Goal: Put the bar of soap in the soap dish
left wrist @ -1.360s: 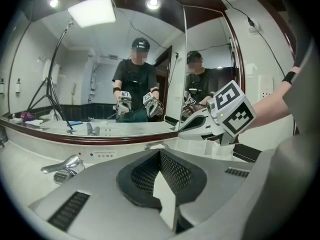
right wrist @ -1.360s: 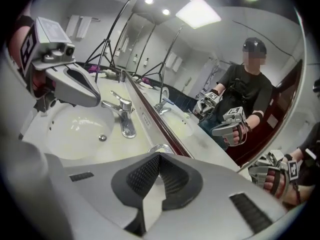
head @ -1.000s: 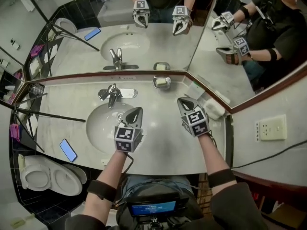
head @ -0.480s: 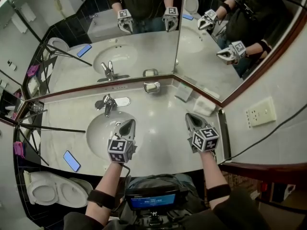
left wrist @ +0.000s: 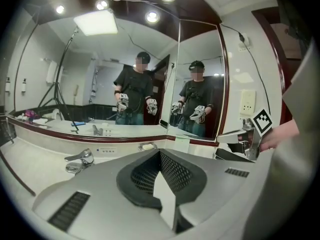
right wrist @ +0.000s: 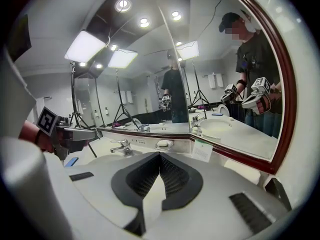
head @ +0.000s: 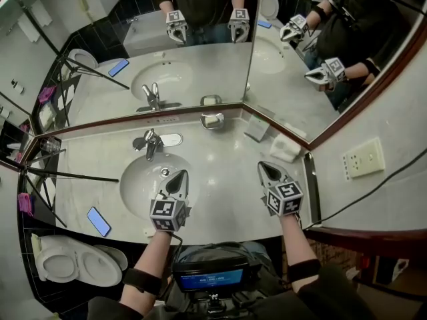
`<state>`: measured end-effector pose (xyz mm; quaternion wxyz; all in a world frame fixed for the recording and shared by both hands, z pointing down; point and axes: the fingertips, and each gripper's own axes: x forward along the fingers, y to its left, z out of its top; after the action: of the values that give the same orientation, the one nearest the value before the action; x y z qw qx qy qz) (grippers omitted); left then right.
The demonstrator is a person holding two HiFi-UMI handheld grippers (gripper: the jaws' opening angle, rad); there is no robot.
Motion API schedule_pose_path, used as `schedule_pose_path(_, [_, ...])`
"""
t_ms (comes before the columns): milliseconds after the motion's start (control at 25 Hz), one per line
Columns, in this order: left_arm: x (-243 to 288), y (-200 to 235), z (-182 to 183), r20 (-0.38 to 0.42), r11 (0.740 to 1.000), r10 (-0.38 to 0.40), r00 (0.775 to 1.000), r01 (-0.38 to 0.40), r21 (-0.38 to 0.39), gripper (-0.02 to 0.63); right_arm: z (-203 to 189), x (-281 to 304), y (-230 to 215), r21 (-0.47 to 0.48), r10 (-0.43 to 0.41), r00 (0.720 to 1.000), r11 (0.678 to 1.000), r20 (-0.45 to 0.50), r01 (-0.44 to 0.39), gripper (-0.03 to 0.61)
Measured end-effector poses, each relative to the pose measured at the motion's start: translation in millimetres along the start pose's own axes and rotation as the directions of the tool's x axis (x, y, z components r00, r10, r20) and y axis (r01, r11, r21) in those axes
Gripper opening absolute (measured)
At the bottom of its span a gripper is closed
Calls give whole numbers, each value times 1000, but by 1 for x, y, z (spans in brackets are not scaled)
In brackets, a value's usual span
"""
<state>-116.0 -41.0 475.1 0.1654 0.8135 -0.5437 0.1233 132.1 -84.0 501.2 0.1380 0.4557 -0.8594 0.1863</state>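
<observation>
In the left gripper view the left gripper [left wrist: 160, 154], jaws together, hides the sink [head: 140, 187] and the near part of the desk [left wrist: 35, 160]; only the rim of the soap dish [left wrist: 147, 146] shows above it; in the head view the pale lump [head: 212, 120] in that dish is too small to name; the print on the card [head: 257, 129] is too small to read; in the right gripper view the right gripper [right wrist: 160, 154] covers all but a corner of the blue phone [right wrist: 71, 161].
</observation>
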Motion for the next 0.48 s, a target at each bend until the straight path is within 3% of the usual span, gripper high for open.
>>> schedule_pose_path(240, [0, 1, -2, -5, 1000, 7, 1000, -6, 3, 0, -7, 6, 5, -69, 3, 1000, 998, -31, -5, 18])
schedule_pose_path(480, [2, 3, -6, -11, 1000, 6, 1000, -6, 10, 0, 2, 28, 15, -290, -5, 995, 957, -103, -25, 20])
